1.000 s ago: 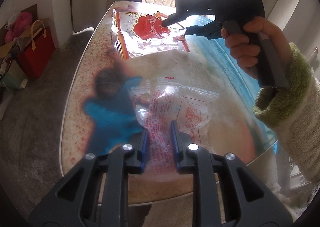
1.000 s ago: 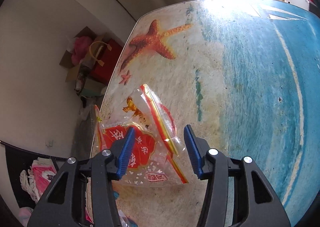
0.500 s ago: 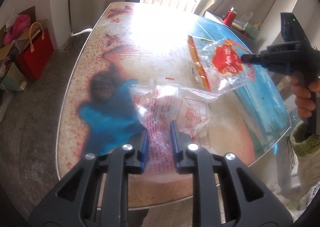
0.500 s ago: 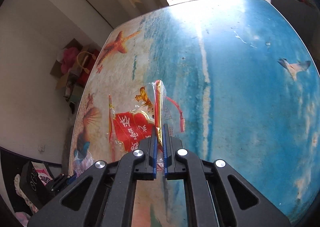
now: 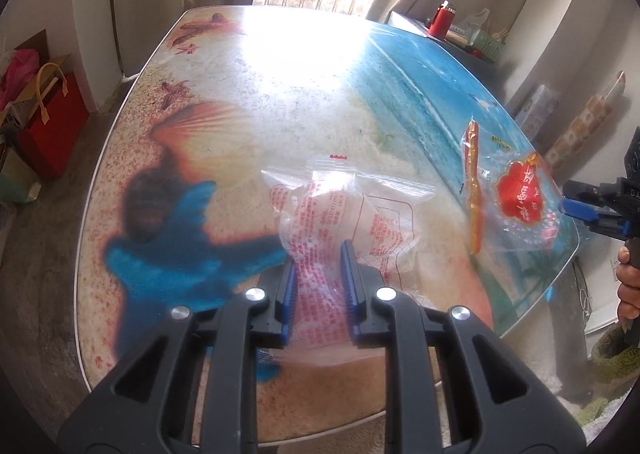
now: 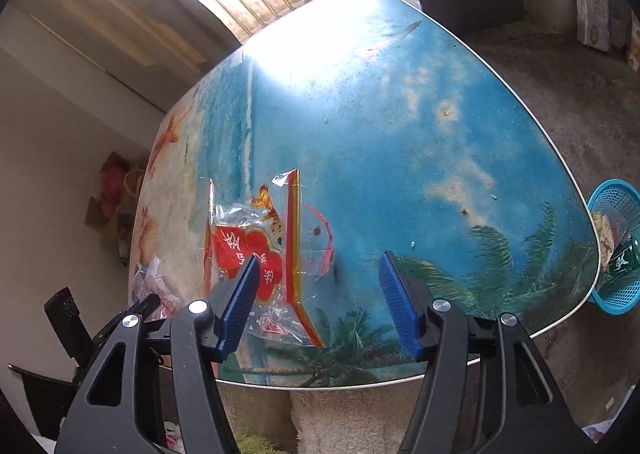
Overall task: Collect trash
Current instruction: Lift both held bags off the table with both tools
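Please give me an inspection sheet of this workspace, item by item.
Surface: table with a beach print.
Job's things: clear bag with red print; red-label bag lying near the table edge.
Clutter: crumbs on the blue area.
Grippers: left gripper shut on the clear bag; right gripper open, jaws just opened, red-label bag partly between them.
Cables: nothing seen.
Surroundings: blue basket on the floor; red gift bag.

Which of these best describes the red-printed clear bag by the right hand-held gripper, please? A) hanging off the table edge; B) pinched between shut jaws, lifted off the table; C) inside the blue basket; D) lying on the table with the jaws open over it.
D: the red-printed bag lies on the table, and the right hand-held gripper stands wide open, its pads not pressing the bag.
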A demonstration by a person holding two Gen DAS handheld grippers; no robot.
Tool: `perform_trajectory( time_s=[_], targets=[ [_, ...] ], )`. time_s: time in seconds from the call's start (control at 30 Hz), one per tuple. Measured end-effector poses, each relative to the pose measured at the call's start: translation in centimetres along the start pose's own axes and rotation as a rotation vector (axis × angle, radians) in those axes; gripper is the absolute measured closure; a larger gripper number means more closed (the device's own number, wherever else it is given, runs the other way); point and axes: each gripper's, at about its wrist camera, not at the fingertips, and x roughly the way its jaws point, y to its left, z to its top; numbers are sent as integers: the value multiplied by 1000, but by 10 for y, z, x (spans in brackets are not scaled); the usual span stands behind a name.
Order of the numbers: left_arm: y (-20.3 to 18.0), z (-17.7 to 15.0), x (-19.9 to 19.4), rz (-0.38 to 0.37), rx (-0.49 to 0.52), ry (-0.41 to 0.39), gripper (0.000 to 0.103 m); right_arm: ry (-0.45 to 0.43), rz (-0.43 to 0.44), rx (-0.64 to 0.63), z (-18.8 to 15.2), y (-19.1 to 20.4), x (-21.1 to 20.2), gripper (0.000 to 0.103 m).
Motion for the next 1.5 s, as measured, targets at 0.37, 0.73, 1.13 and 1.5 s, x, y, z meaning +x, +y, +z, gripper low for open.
perform_trajectory(
  time_s=[0.37,0.73,1.13,1.5],
  targets=[
    [-3,2,4,11,-5,8,84,-3,-123,-228,0,49,59,32],
    [-4,2,4,13,1,1,84,-60,-262,-352,-18,69,63,49],
    [-6,5,2,4,15,-18,88,-80,-294,-352,-29,75,56,87],
    [-18,19,-7,-16,41,-53,96,-110,-213,-269,-26,64,31,94]
  ],
)
